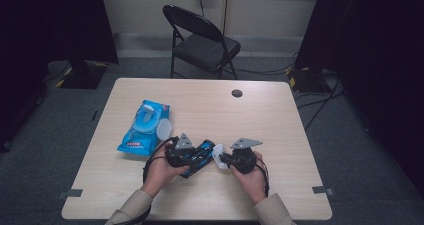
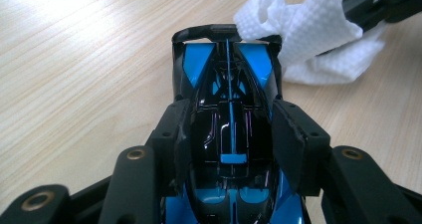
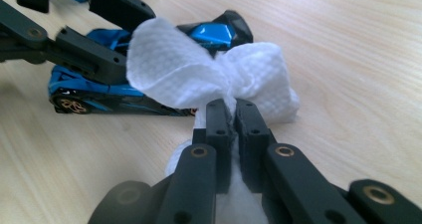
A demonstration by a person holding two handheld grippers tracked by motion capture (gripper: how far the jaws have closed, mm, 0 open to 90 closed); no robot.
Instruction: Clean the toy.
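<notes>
The right claw [image 3: 233,115], low centre of its own view, pinches a wipe [image 3: 199,67] touching the car's [image 2: 229,129] rear, upper left there, while the left claw [image 2: 231,134] clamps the car lengthwise on the tabletop [image 1: 250,115].

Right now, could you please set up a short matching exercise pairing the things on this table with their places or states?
Things:
1. toy car
2. white wipe
3. wipes pack
4. folding chair

States:
A. lying on the table, untouched
B. pinched in the right gripper
C. standing beyond the table
D. clamped across its body by the left gripper

Pairs: 1-D, 2-B, 3-A, 4-C
</notes>
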